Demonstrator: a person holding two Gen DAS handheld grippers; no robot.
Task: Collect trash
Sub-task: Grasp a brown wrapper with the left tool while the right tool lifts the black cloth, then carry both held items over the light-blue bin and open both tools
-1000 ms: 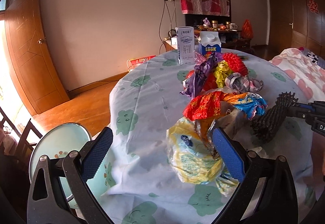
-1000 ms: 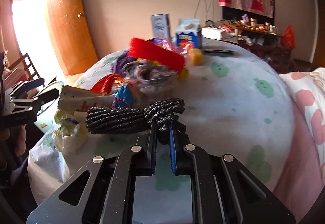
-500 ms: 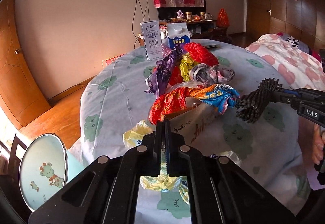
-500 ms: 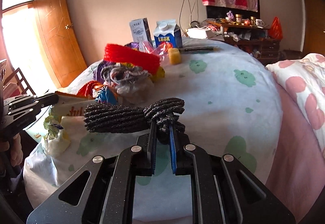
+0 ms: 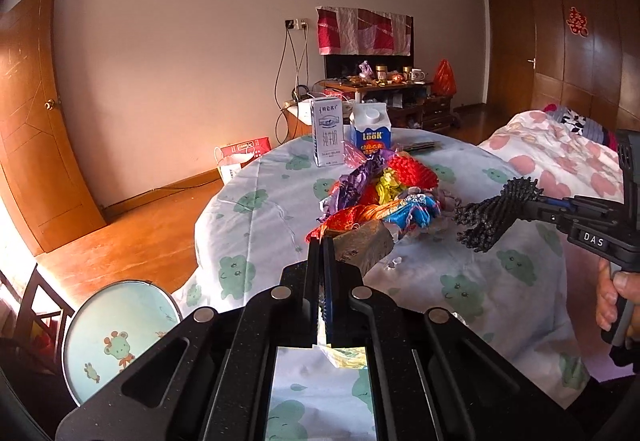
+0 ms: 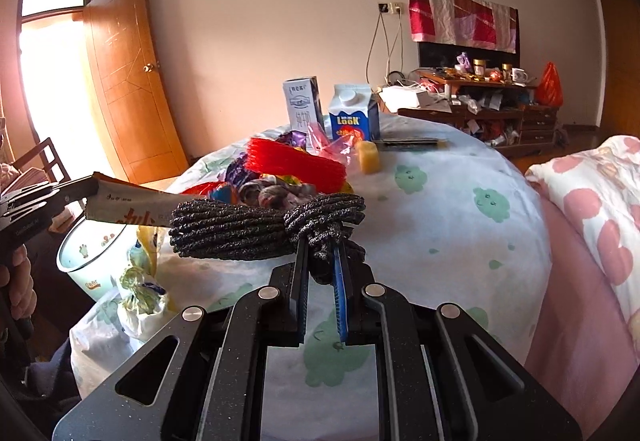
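My left gripper is shut on a flattened paper carton and holds it above the table's near edge; it also shows in the right wrist view. My right gripper is shut on a black knotted rope bundle, held above the table; the bundle also shows in the left wrist view. A pile of coloured wrappers lies mid-table. A yellow plastic bag hangs at the table's edge.
The round table has a pale cloth with green prints. Two milk cartons stand at its far side. A mint bin with a cartoon lid stands on the floor at left. A pink-flowered bed is at right.
My left gripper closed on the paper carton and lifted it off the pile, leaving the yellow bag below. My right gripper kept holding the rope bundle, shifting slightly.
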